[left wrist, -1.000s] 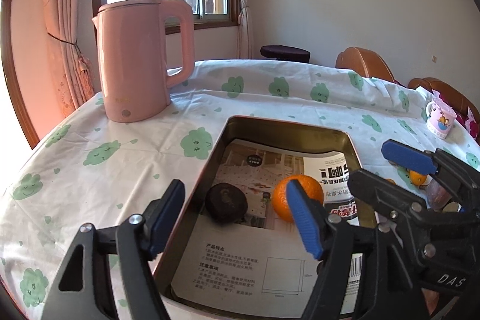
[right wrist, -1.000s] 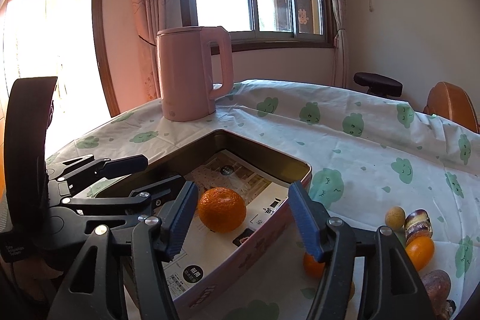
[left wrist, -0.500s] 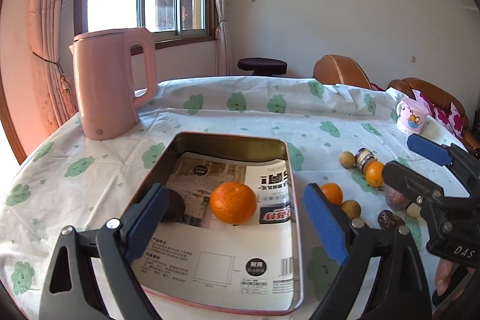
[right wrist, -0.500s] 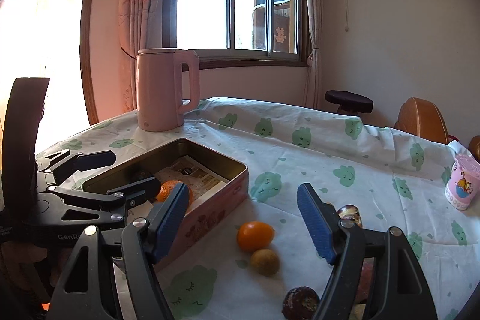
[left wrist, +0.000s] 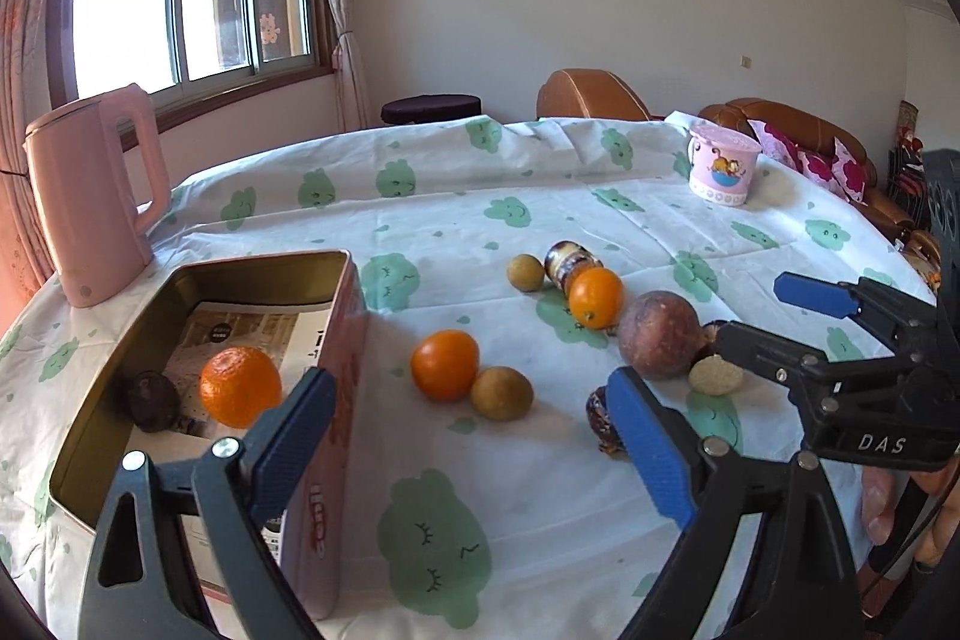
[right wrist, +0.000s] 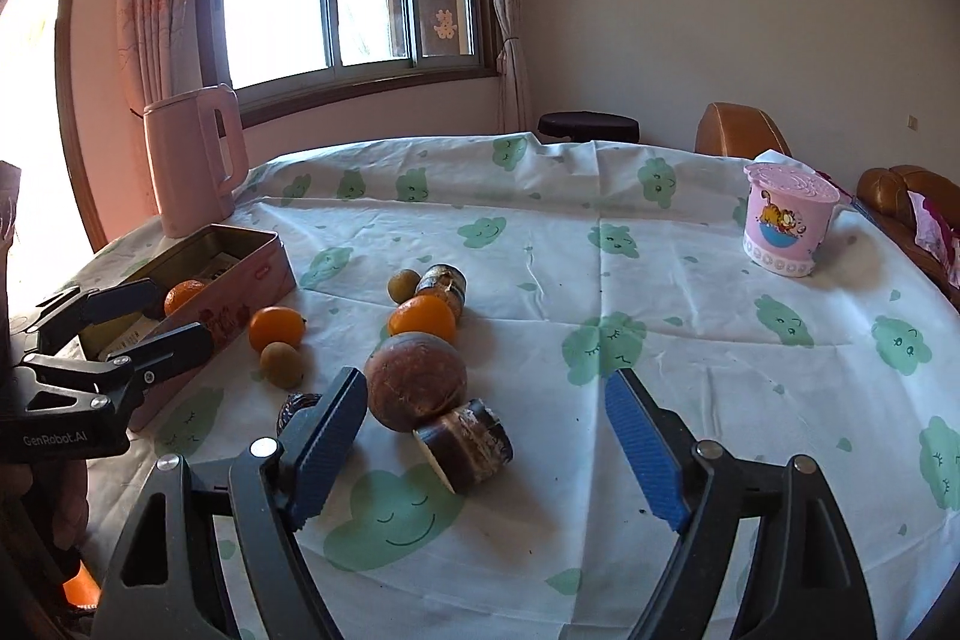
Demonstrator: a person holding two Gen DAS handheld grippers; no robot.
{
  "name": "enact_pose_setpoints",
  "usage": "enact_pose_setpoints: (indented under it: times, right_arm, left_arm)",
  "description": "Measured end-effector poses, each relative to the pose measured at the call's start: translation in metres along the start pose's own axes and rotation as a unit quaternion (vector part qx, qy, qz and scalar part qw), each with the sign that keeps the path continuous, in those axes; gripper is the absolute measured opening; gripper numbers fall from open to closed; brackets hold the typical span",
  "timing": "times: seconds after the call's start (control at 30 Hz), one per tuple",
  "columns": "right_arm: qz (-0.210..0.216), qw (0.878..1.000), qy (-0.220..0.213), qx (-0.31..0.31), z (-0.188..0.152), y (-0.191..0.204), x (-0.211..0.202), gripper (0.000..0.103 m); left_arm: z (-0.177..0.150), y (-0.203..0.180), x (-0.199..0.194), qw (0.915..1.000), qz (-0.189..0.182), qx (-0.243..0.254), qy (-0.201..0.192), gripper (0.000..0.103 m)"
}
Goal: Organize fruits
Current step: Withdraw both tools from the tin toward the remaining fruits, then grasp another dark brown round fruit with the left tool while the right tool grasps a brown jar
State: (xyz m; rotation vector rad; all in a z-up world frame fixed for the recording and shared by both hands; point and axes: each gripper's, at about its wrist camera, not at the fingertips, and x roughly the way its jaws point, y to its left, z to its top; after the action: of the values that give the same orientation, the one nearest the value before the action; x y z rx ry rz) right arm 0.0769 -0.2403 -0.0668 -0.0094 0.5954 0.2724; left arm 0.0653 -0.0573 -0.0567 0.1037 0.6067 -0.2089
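A pink metal tin (left wrist: 336, 340) lined with printed paper sits at the left and holds an orange (left wrist: 240, 394) and a dark round fruit (left wrist: 153, 400). Loose fruit lies on the tablecloth to its right: an orange (left wrist: 445, 364), a small brown fruit (left wrist: 501, 393), another orange (left wrist: 595, 297) and a large brown fruit (left wrist: 659, 334). My left gripper (left wrist: 474, 448) is open and empty beside the tin. My right gripper (right wrist: 486, 448) is open and empty, just in front of the large brown fruit (right wrist: 415, 381) and a dark cylindrical piece (right wrist: 465, 445).
A pink kettle (left wrist: 90, 196) stands behind the tin. A pink cartoon cup (right wrist: 786, 226) stands at the far right of the round table. A small jar (right wrist: 443, 283) lies among the fruit. Chairs and a stool stand beyond the table.
Both grippers have swung right, away from over the tin toward the loose fruit. The tin now lies at the left of both views. Both stay open and empty.
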Motion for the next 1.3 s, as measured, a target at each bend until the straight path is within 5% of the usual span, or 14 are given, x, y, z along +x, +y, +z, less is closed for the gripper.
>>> enact_pose_setpoints:
  times: [0.27,0.33,0.5,0.57,0.83,1.17,1.3]
  right_arm:
    - [0.009,0.998,0.058,-0.019,-0.003,0.006,0.02,0.081]
    - [0.009,0.997,0.072,-0.019,-0.004,0.006,0.025,0.065]
    - [0.026,0.996,0.086,-0.01,-0.006,0.002,0.029,0.057]
    - [0.034,0.996,0.082,-0.003,-0.006,0.0,0.027,0.043]
    - [0.051,0.995,0.082,0.017,-0.006,-0.005,0.025,0.043]
    - [0.046,0.996,0.083,-0.006,-0.013,-0.003,0.019,0.038]
    - [0.041,0.997,0.068,-0.011,-0.014,-0.001,0.014,0.038]
  left_arm:
    - [-0.004,-0.003,0.008,0.9997,-0.015,-0.001,0.018,0.094]
    - [-0.005,-0.004,0.009,0.9996,-0.021,0.0,0.02,0.094]
    - [-0.005,-0.012,0.01,0.999,-0.037,0.011,0.022,0.094]
    - [-0.005,-0.017,0.011,0.9986,-0.044,0.017,0.024,0.094]
    - [-0.004,-0.037,0.024,0.994,-0.082,0.044,0.057,0.091]
    - [-0.006,-0.041,0.048,0.9828,-0.134,0.027,0.124,0.046]
    - [-0.007,-0.04,0.045,0.9831,-0.138,0.023,0.119,0.043]
